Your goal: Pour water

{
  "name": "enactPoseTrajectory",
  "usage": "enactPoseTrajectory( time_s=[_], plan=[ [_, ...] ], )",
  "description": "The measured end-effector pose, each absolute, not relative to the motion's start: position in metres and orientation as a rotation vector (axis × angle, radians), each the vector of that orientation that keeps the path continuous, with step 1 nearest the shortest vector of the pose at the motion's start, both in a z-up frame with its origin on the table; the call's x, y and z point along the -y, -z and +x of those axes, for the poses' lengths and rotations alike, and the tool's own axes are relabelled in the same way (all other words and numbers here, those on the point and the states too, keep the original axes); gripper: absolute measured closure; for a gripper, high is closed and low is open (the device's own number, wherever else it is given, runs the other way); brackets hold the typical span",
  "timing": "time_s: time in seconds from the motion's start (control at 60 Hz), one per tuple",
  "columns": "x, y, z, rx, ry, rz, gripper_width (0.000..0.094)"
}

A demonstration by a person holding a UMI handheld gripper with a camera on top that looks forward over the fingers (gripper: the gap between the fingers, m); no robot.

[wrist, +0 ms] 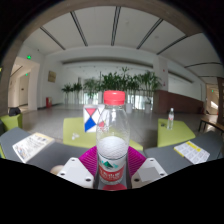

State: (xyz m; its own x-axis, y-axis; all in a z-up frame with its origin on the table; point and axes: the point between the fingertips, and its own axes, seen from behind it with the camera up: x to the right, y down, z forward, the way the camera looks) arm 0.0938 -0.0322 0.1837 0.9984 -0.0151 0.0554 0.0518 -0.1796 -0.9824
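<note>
Bottle [113, 135] (red cap on) seems clamped between gripper [112, 172] fingers over the table [60, 150]; weak grip could let it slip before pouring.

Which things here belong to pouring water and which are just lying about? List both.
Job: the water bottle with red cap, standing between the gripper fingers.

Lying about: red-and-blue carton, small bottle farther back, papers on the table.
</note>
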Motion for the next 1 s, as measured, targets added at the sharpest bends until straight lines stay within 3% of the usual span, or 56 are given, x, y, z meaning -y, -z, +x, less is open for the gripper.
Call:
enactPoseTrajectory(
  time_s=[0.233, 0.367, 0.433, 0.5, 0.55, 0.617, 0.65, 0.717, 1.0],
  plan=[
    [0.04, -0.083, 0.1, 0.046, 0.07, -1.917, 0.0564],
    [0.038, -0.085, 0.104, 0.031, 0.069, -1.903, 0.0553],
    [0.039, -0.086, 0.104, 0.011, 0.066, -1.913, 0.0441],
    [0.04, -0.084, 0.107, 0.006, 0.074, -1.936, 0.039],
    [0.046, -0.084, 0.106, -0.002, 0.079, -1.958, 0.0293],
    [0.055, -0.089, 0.105, -0.011, 0.085, -1.974, 0.0057],
    [0.062, -0.092, 0.107, -0.021, 0.099, -1.979, 0.0104],
    [0.081, -0.102, 0.108, -0.037, 0.111, -1.99, 0.0066],
    [0.247, -0.155, 0.072, -0.084, 0.106, -2.057, 0.0086]
  ],
)
